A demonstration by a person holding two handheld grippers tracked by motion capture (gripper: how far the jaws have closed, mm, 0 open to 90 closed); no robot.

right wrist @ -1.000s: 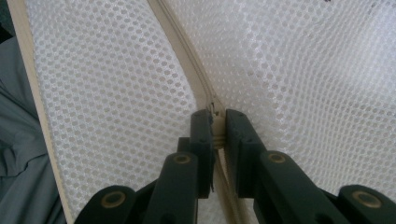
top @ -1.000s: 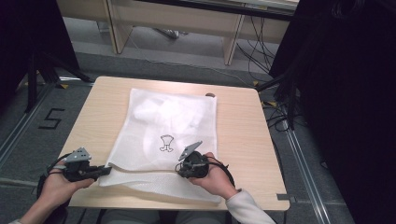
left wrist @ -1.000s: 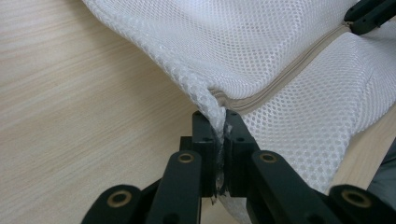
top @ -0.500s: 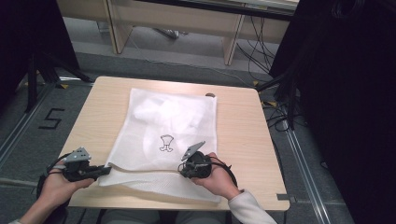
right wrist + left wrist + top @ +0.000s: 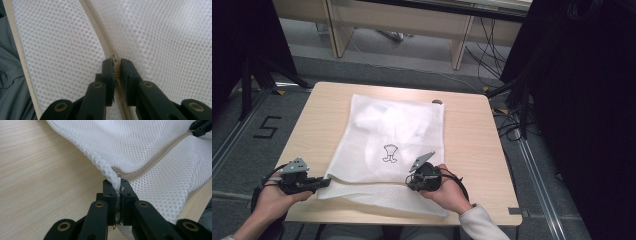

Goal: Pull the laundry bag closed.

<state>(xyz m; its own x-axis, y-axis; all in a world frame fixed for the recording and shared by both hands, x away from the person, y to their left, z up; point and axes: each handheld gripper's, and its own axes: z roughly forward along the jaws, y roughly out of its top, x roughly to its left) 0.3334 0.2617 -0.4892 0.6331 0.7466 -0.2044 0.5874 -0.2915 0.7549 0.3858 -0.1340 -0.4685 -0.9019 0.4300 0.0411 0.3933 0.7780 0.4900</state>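
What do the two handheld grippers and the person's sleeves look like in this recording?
Both grippers are black. The left gripper and right gripper each carry a grey three-cornered plate on top and trail a black cable that loops by the hand. Up close, the fingers are matte black blocks on linked black bars with brass-coloured pivot rings. The right hand comes out of a light grey sleeve.

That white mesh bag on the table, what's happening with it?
A person seated at the wooden table holds a hand-held gripper in each hand and works on a white mesh bag that lies flat. The left hand-held gripper is clamped on the bag's near corner, where the zipper ends. The right hand-held gripper is shut on the zipper's slider farther along the seam. The zipper looks closed in both gripper views.
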